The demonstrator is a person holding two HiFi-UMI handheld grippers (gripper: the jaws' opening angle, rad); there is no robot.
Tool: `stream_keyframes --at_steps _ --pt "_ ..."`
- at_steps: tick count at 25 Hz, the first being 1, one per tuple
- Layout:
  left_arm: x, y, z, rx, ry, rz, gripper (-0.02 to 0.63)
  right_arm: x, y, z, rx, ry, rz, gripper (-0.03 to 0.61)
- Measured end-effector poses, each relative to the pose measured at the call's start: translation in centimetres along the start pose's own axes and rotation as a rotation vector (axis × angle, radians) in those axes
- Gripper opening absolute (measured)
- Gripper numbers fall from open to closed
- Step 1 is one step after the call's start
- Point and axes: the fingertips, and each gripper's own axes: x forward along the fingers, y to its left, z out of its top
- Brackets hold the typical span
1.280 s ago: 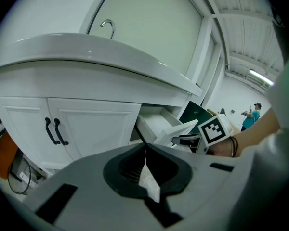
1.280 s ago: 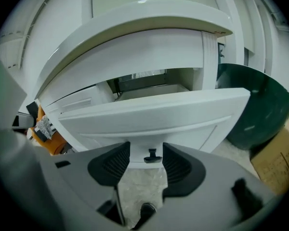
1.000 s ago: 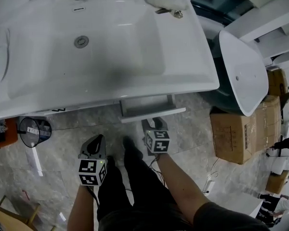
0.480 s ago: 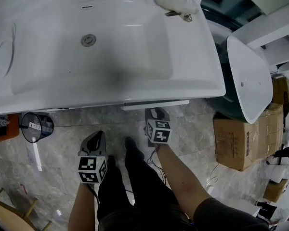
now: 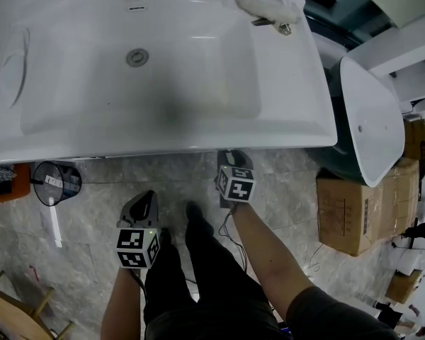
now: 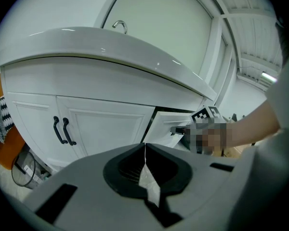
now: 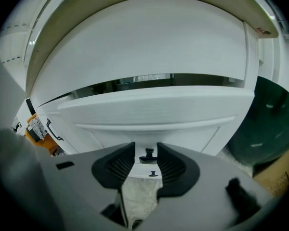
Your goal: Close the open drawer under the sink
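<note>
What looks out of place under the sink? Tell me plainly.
The drawer under the sink sits ajar: a dark gap runs along its top edge and it juts from the cabinet front. Nothing else stands out.

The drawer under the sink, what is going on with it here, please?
A person stands at a white sink with a handheld gripper in each hand. The right gripper is at the front of the drawer. Its jaws have just been closing but are apart, with the dark knob between them, not gripped. The drawer is nearly shut, but a dark gap shows above its front. The left gripper, jaws together and empty, hangs back.
</note>
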Motion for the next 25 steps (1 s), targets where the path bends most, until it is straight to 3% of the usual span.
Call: stream_keyframes --at_steps 17,25 --pt "0.1 0.7 0.2 0.003 0.005 -0.016 0.015 1.4 -0.3 1.6 -0.021 0.002 -0.044 0.130" --pt "-2.0 0.5 2.2 0.072 0.000 -0.080 0.015 -2.8 0.0 2.1 0.107 -0.027 -0.088 0.121"
